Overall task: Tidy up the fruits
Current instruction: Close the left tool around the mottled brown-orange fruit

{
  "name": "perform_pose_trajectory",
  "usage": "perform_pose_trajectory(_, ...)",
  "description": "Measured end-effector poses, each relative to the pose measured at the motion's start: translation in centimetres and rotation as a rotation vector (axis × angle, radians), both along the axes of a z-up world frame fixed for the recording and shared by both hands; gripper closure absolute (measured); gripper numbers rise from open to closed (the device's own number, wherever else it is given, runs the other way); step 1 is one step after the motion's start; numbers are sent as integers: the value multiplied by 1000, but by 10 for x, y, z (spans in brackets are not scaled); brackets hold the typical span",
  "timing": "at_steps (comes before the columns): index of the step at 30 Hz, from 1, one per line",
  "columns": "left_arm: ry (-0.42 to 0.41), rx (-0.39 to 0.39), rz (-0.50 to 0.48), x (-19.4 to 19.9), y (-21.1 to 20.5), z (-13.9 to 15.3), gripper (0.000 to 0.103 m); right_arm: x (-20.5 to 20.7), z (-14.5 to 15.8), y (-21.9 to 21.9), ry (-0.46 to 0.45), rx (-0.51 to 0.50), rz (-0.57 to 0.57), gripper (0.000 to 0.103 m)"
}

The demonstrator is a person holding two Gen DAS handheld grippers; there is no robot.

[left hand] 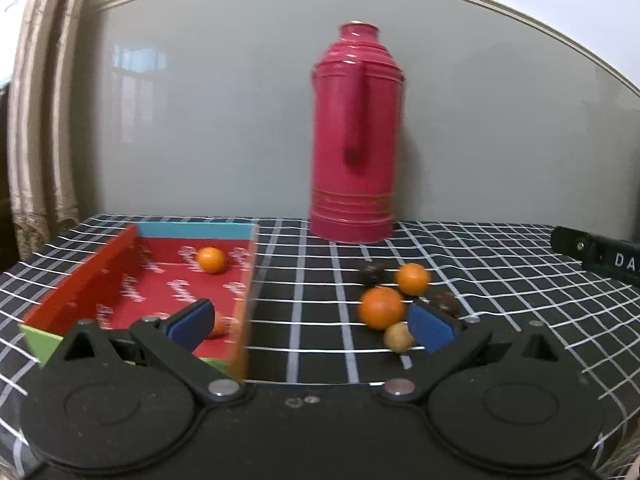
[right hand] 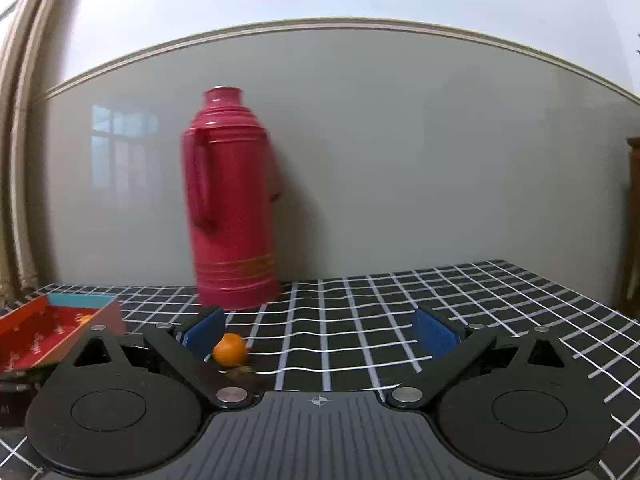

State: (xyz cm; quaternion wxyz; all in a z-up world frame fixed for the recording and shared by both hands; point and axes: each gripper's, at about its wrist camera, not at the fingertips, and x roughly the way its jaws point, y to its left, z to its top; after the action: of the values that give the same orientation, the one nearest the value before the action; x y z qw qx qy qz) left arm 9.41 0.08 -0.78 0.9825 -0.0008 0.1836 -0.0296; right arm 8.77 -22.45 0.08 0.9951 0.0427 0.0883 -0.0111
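A red cardboard box point(left hand: 100, 276) with a blue far wall sits at the left. One orange point(left hand: 211, 260) lies inside it at the back; another orange fruit point(left hand: 219, 323) shows behind my left finger. On the cloth to the right lie two oranges point(left hand: 381, 307) point(left hand: 412, 278), a small tan fruit point(left hand: 398, 337) and two dark fruits point(left hand: 371, 273) point(left hand: 445, 302). My left gripper point(left hand: 312, 322) is open and empty, straddling the box's right wall. My right gripper point(right hand: 320, 332) is open and empty; an orange point(right hand: 229, 349) lies by its left finger. The box also shows in the right wrist view point(right hand: 36, 328).
A tall crimson thermos point(left hand: 356, 136) stands at the back by the grey wall; it also shows in the right wrist view point(right hand: 232, 200). A black block with white letters point(left hand: 600, 256) lies at the far right. The table has a black checked cloth point(left hand: 312, 248). A curtain point(left hand: 36, 120) hangs at the left.
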Motion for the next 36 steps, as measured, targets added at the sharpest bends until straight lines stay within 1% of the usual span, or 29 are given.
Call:
perform_pose_trajectory(4, 32, -13, -54, 4, -21, -6, 8, -3, 1, -15, 1, -8, -20, 4)
perform_pose_trajectory(7, 54, -2, -81, 9, -41, -11, 9, -8, -1, -25, 2, -17, -32, 4)
perform_pose_trajectory(12, 116, -3, -128, 20, -71, -23, 15, -13, -2, -45, 7, -18, -64, 3)
perform_pose_trajectory(16, 137, 9, -138, 27, -88, -29, 18, -14, -2, -62, 16, -2, -94, 3)
perform_pose_trajectory(18, 151, 12, -136, 32, -93, -32, 23, -11, -2, -68, 21, 4, -104, 3)
perform_pose_trajectory(20, 161, 11, -122, 36, -95, -34, 30, -11, -2, -74, 26, 5, -111, 3)
perform_pose_trajectory(22, 176, -3, -126, 41, -96, -36, 35, -9, -1, -77, 29, 10, -115, 3)
perform_pose_trajectory(25, 190, 8, -129, 45, -100, -39, 37, -8, -1, -82, 31, 15, -116, 3)
perform_pose_trajectory(27, 203, 23, -125, 47, -102, -41, 42, -7, -1, -84, 32, 18, -115, 3)
perform_pose_trajectory(28, 212, 26, -124, 50, -103, -43, 51, -6, -1, -84, 32, 20, -114, 3)
perform_pose_trajectory(29, 220, 28, -123, 52, -105, -44, 63, -6, -1, -85, 32, 20, -113, 3)
perform_pose_trajectory(30, 221, 30, -120, 53, -104, -44, 68, -6, 0, -85, 31, 20, -113, 3)
perform_pose_trajectory(31, 215, 37, -113, 53, -105, -44, 76, -7, 0, -86, 30, 20, -113, 3)
perform_pose_trajectory(33, 212, 18, -112, 54, -101, -44, 76, -7, 0, -88, 31, 22, -115, 3)
perform_pose_trajectory(36, 189, 18, -110, 51, -99, -41, 76, -7, 0, -90, 32, 33, -118, 3)
